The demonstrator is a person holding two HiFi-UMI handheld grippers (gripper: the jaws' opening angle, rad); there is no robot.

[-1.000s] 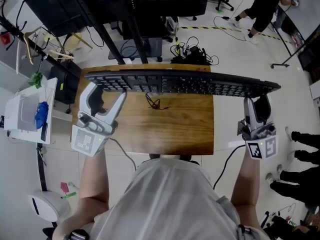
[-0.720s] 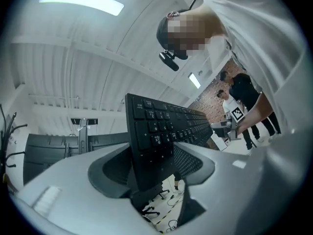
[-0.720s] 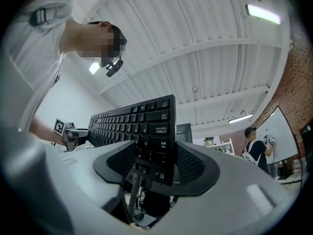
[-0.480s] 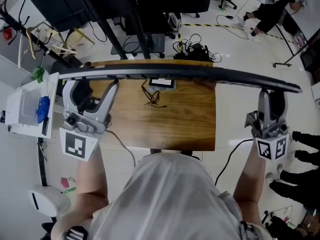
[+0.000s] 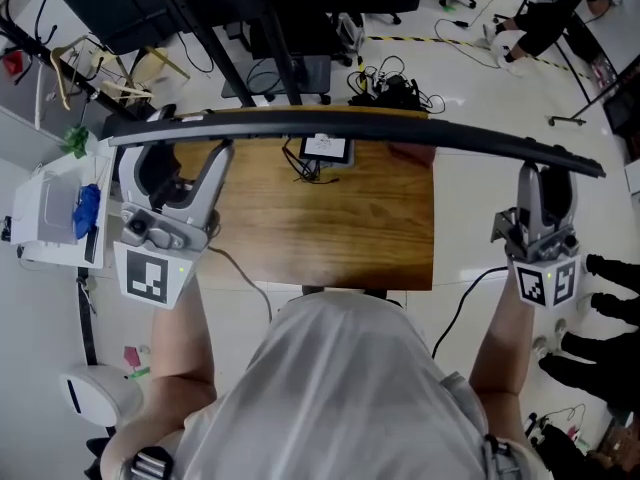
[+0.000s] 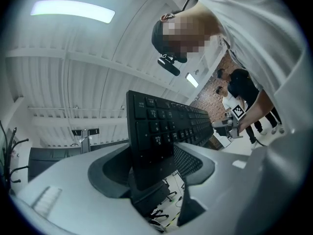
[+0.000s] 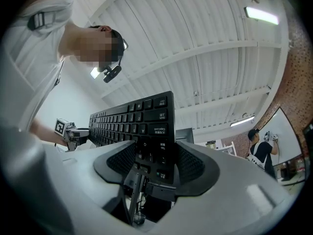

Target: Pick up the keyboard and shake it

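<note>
In the head view a long black keyboard (image 5: 360,128) hangs in the air above the wooden table (image 5: 330,228), turned edge-on so it shows as a thin dark bar. My left gripper (image 5: 175,146) is shut on its left end. My right gripper (image 5: 545,173) is shut on its right end. The left gripper view shows the keyboard (image 6: 161,126) with its keys facing the person, pinched between the jaws of the left gripper (image 6: 151,165). From the right gripper view the keyboard (image 7: 142,124) runs away from the right gripper (image 7: 156,165), which clamps its near end.
A small screen device (image 5: 326,148) with a cable lies at the table's far edge. Black stand legs and a cable tangle (image 5: 385,88) lie on the floor beyond. A white cabinet (image 5: 55,213) stands at the left. People's feet (image 5: 610,278) show at the right.
The keyboard has tipped from keys-up to edge-on and risen toward the head camera. Both grippers went up with it, still clamped on its ends.
</note>
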